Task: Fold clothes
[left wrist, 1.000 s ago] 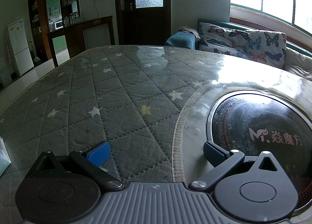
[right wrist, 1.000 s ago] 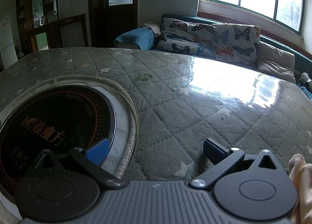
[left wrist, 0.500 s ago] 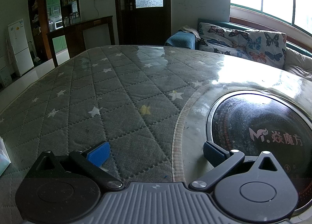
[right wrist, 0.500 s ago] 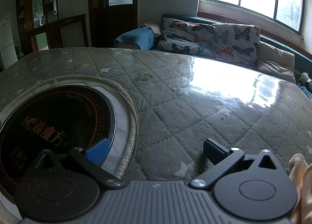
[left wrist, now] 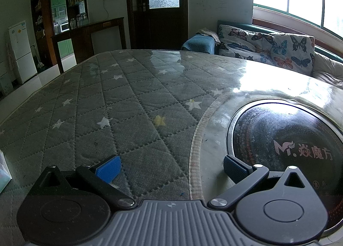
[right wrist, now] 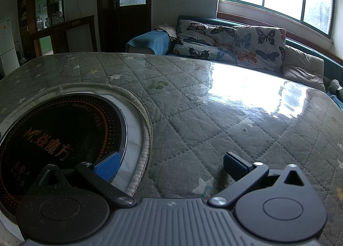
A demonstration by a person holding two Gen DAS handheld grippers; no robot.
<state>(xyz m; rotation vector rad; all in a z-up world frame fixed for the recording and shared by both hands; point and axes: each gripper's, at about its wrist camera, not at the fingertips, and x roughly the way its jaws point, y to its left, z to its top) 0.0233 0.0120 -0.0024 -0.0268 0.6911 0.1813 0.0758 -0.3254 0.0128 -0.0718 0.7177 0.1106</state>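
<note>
No garment shows in either view now. My left gripper [left wrist: 170, 167] is open and empty, low over the grey quilted, star-patterned table cover [left wrist: 133, 104] under clear plastic. My right gripper [right wrist: 170, 165] is open and empty too, low over the same cover [right wrist: 214, 117]. A round black induction cooktop [left wrist: 289, 138] set in the table lies between them; it sits to the right in the left wrist view and to the left in the right wrist view [right wrist: 55, 134].
A sofa with butterfly cushions [right wrist: 231, 42] runs behind the table under the window. A dark door [left wrist: 158, 8], a wooden counter [left wrist: 90, 31] and a white fridge [left wrist: 20, 51] stand at the back left. A pale box edge [left wrist: 3, 173] sits at the left.
The pale cloth or hand at the right wrist view's lower right edge has left the frame. The right gripper shifted slightly. The left gripper has not moved.
</note>
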